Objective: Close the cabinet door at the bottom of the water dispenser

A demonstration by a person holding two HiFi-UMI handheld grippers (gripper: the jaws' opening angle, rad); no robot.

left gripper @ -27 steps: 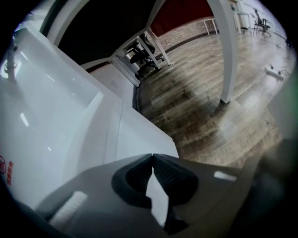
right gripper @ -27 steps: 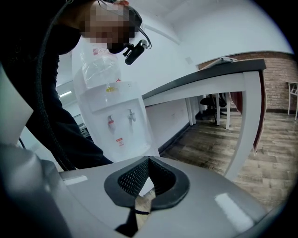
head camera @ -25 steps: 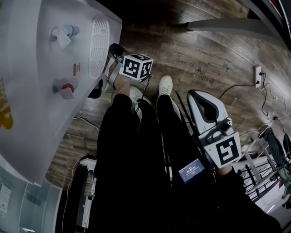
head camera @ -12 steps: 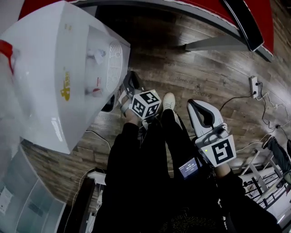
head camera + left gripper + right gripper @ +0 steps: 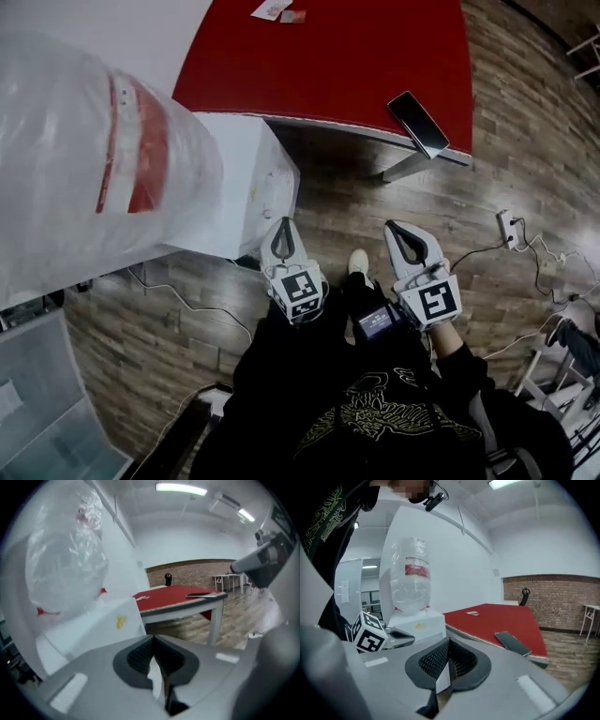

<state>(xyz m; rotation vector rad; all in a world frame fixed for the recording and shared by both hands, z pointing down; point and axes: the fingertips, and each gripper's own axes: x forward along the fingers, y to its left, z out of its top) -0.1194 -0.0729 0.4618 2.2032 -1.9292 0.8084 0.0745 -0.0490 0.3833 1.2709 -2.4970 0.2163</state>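
Left gripper [image 5: 282, 228], right gripper [image 5: 397, 231] higher

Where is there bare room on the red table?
On the red table the middle is bare, between the cards at its far edge and the phone at its near right corner. Cables crowd the floor by the power strip.

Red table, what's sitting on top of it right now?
A dark phone lies near the front edge of the red table, and two small paper scraps lie at its far side. Nothing else shows. The water bottle covers the table's near-left corner.
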